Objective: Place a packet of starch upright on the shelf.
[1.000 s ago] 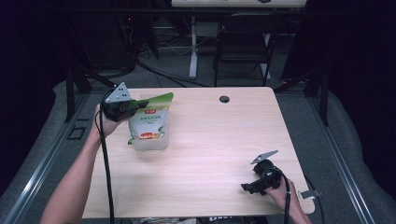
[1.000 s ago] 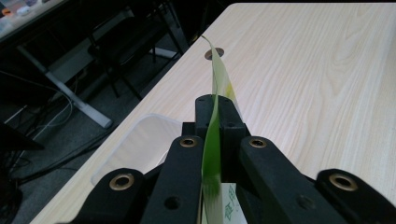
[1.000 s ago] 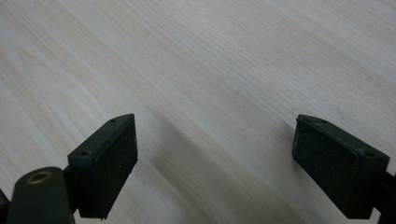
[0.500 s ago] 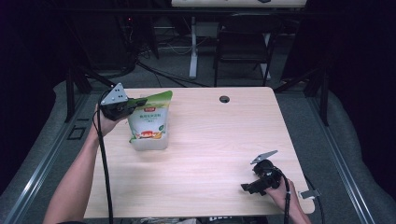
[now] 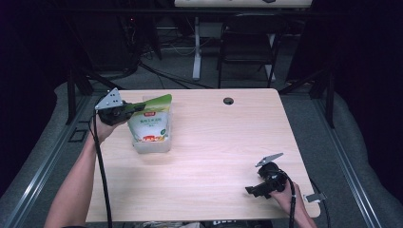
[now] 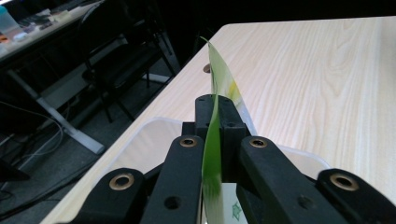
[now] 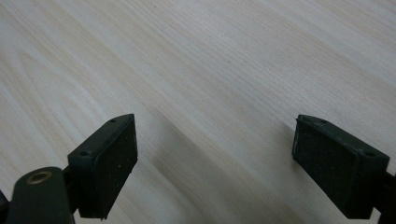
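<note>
Pouch (image 5: 150, 124) near table (image 5: 214, 142) left edge, pinched by left gripper (image 5: 138, 108).

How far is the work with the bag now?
Done: the left gripper is shut on the green top edge of the bag. In hand: the bag stands in a clear tub. Left: the right gripper, open, rests on the table, unused.
</note>
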Action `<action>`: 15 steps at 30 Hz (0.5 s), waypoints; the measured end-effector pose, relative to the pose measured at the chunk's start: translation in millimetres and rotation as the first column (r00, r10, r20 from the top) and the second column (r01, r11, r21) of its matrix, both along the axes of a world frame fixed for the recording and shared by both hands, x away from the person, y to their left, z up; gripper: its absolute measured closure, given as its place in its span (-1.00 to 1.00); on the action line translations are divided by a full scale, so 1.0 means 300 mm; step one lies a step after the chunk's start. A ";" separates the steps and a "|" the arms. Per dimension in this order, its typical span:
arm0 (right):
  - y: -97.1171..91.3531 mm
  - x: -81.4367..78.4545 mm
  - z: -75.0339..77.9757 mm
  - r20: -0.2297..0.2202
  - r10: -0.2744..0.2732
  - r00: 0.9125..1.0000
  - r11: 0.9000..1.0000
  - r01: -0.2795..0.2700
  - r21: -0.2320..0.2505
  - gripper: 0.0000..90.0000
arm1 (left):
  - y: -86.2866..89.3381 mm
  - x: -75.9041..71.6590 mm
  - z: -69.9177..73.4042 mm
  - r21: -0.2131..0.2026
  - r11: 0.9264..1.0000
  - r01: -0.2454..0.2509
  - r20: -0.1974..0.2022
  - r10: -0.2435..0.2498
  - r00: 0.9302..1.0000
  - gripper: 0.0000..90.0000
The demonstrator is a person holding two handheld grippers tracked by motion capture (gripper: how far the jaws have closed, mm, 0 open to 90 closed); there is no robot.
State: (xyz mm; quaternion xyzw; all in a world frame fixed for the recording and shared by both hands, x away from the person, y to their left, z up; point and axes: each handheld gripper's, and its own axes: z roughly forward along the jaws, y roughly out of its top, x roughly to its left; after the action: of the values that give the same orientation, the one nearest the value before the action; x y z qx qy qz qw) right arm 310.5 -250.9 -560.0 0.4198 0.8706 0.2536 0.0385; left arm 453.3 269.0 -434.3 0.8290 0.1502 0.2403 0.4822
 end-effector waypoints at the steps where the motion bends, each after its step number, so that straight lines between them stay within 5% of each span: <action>1: 0.000 0.000 0.001 0.002 0.001 1.000 1.000 -0.001 0.001 -0.70 | 0.008 -0.002 -0.003 -0.006 1.000 0.010 -0.010 -0.010 1.000 0.99; 8: 0.000 0.000 0.002 0.002 0.001 1.000 1.000 -0.001 0.002 -0.70 | 0.060 -0.013 -0.019 0.021 1.000 0.013 -0.073 -0.012 0.997 0.98; 15: 0.002 0.000 0.001 0.003 -0.004 1.000 1.000 0.004 -0.006 -0.70 | 0.067 -0.036 -0.015 -0.007 0.999 0.052 -0.135 -0.053 0.989 0.99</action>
State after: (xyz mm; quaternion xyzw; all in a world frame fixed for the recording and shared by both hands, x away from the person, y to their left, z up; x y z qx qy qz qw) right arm 310.6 -250.2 -559.8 0.4211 0.8705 0.2515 0.0415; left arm 442.4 289.2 -438.9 0.8463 0.1611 0.1706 0.4783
